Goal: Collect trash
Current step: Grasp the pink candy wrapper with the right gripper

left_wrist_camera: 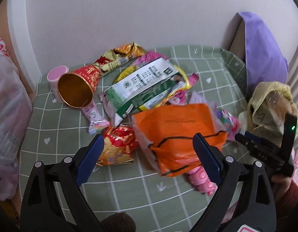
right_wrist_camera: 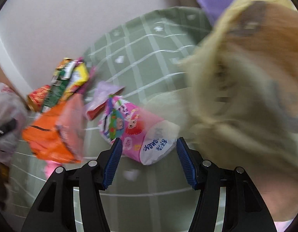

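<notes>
Presently, left gripper (left_wrist_camera: 148,148) — jaws wide, nothing held; orange wrapper (left_wrist_camera: 176,131) lies between its tips at centre frame, foil packet (left_wrist_camera: 118,147) beside the left tip. Right gripper (right_wrist_camera: 149,160) also spread and empty, pink tissue pack (right_wrist_camera: 137,133) just ahead. Red cup (left_wrist_camera: 77,89) tipped over, upper left. Yellowish bag (right_wrist_camera: 245,96) — blurred, fills right of frame.

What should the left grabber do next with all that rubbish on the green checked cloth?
Probably ease down and close on the crumpled orange plastic bag. The left gripper is wide open and empty, and that bag lies closest, right between its blue fingers, on top of the pile.
</notes>
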The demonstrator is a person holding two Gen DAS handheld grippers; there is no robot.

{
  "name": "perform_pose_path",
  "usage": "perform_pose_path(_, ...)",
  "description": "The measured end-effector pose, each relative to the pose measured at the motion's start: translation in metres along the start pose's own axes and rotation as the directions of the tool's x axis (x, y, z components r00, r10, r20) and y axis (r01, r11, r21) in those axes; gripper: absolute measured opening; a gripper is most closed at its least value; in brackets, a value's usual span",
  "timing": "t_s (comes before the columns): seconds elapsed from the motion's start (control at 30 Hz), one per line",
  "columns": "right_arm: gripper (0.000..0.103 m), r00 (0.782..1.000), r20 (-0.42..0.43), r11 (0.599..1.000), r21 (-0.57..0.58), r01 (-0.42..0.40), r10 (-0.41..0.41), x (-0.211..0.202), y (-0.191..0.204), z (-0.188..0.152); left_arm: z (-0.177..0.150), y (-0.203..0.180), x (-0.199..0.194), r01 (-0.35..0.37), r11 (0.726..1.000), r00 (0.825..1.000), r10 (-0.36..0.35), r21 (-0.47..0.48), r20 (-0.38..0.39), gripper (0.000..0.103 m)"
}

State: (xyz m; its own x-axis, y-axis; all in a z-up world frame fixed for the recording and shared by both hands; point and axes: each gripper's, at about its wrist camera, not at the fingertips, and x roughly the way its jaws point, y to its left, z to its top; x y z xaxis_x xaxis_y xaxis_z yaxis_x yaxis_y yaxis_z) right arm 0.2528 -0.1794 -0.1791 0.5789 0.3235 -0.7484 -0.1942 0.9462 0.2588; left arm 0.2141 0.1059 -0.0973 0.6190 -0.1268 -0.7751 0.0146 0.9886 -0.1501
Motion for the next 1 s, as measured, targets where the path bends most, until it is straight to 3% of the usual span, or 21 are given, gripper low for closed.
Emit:
perform_pose_path(0.2,0.055,0.991,-0.039,0.988,-0.071,-0.134,0.132,-0.009,0.04,-0.008,0.005,0.017,0.007,0.011,0.999,1.0,-0.011,-0.038,-0.021,0.088)
perform_pose_path(0.33,0.054,0.996,0.083,0.975,-0.222,0.009,0.01,-0.033,0.053,0.003,0.007,0.022,0.007,0.013,0.999,1.0,-0.014,-0.044,-0.02,0.088)
perform_pose_path(0.47,0.054,0.996,0.075,0.972,-0.233,-0.022,0.041,-0.015,0.047,0.033,0.008,0.027,0.006,0.026,0.998,0.999,-0.027,-0.051,-0.021,0.086)
perform_pose_path(0.57,0.039,0.999,0.01,0.961,-0.276,-0.029,0.033,0.022,0.056,0.043,0.003,0.033,0.004,0.019,0.998,0.999,-0.021,-0.059,-0.03,0.085)
perform_pose_path(0.63,0.035,0.999,-0.04,0.953,-0.298,-0.044,0.034,0.04,0.058,0.039,0.0,0.039,0.003,0.028,0.997,0.999,-0.03,-0.077,-0.024,0.085)
perform_pose_path(0.7,0.017,0.995,-0.083,0.949,-0.307,-0.07,0.047,0.047,0.057,0.033,-0.002,0.044,0.002,0.026,0.995,0.999,-0.029,-0.092,-0.029,0.085)
perform_pose_path(0.73,0.013,0.993,-0.1,0.949,-0.301,-0.091,0.063,0.046,0.057,0.032,-0.003,0.046,0.001,0.026,0.995,0.999,-0.029,-0.098,-0.027,0.085)
perform_pose_path(0.93,0.009,0.999,-0.031,0.954,-0.296,-0.051,0.044,0.003,0.058,0.026,0.003,0.042,-0.001,0.082,0.995,0.997,-0.081,-0.065,0.003,0.086)
perform_pose_path(1.0,0.009,1.0,0.013,0.963,-0.267,-0.016,0.02,-0.014,0.052,0.028,0.006,0.044,0.0,0.063,0.997,0.998,-0.062,-0.053,0.009,0.086)
